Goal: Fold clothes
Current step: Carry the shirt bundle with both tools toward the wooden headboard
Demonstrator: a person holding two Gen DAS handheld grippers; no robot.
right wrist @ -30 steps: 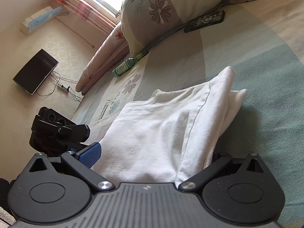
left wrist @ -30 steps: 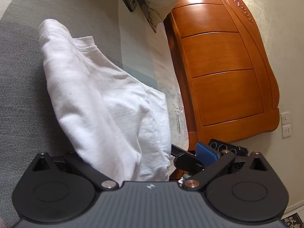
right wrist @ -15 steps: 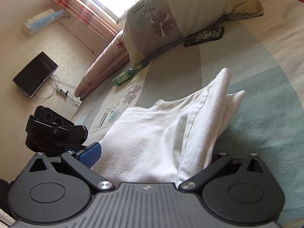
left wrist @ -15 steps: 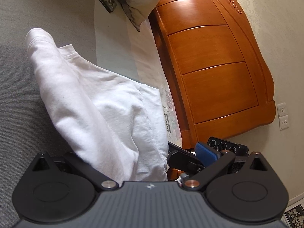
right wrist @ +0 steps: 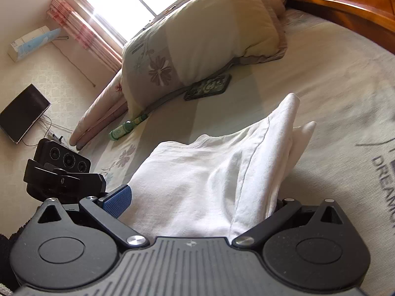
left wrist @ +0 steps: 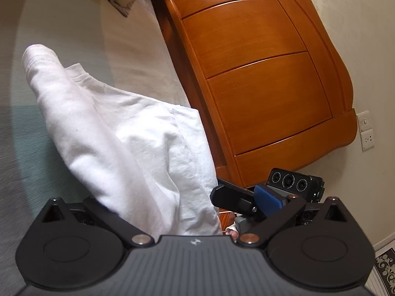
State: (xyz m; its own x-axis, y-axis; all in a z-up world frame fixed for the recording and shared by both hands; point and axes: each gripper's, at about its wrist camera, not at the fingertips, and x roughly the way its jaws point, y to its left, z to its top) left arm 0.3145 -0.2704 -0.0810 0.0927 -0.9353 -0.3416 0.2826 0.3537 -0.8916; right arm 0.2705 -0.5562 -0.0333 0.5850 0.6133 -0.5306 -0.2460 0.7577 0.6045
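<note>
White garment [left wrist: 128,148] draped over both grippers, fingers hidden beneath it, grip state unclear, bed [right wrist: 333,79] below

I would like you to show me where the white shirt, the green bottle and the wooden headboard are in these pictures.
white shirt [right wrist: 197,180]: right wrist view, on the flat middle of the cloth.
green bottle [right wrist: 122,130]: right wrist view, on its body, lying on the bed.
wooden headboard [left wrist: 259,93]: left wrist view, on a middle panel.
</note>
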